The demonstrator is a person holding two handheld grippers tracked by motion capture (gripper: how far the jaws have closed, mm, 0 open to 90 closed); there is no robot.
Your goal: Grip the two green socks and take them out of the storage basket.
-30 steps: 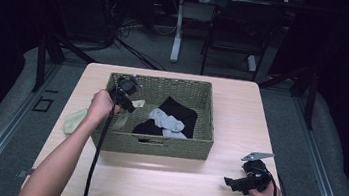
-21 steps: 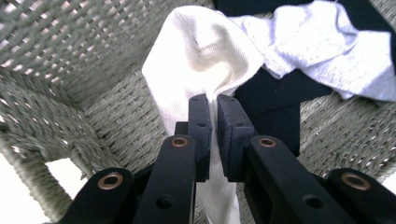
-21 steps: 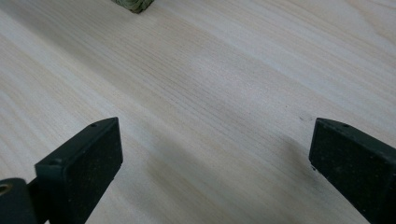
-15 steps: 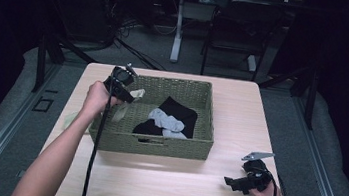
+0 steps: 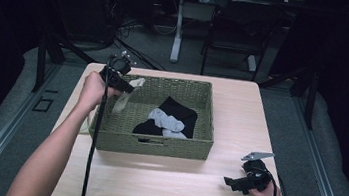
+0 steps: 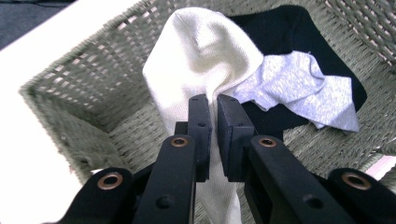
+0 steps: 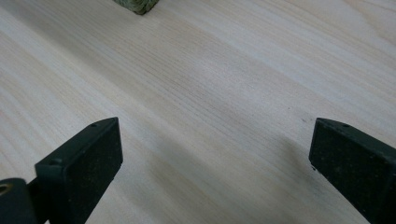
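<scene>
A cream sock (image 6: 201, 60) hangs from my left gripper (image 6: 213, 105), whose jaws are shut on its fabric. In the high view that gripper (image 5: 125, 84) is raised over the left end of the woven green basket (image 5: 154, 143), and the cream sock (image 5: 124, 99) dangles down inside the wall. Black cloth (image 5: 178, 113) and a grey sock (image 5: 165, 121) lie on the basket's floor; from the left gripper view the grey sock (image 6: 299, 88) rests on the black cloth (image 6: 280, 28). My right gripper (image 7: 212, 172) stands open over bare tabletop, low at the front right (image 5: 237, 182).
The basket sits mid-table on the light wooden table (image 5: 242, 106). A pale green item (image 5: 84, 126) lies partly hidden by the left forearm beside the basket. A basket corner (image 7: 135, 5) shows at the top of the right gripper view. Dark floor, cables and chair legs surround the table.
My left gripper has risen and moved toward the far left corner of the basket, carrying the cream sock with it. The right hand has stayed where it was.
</scene>
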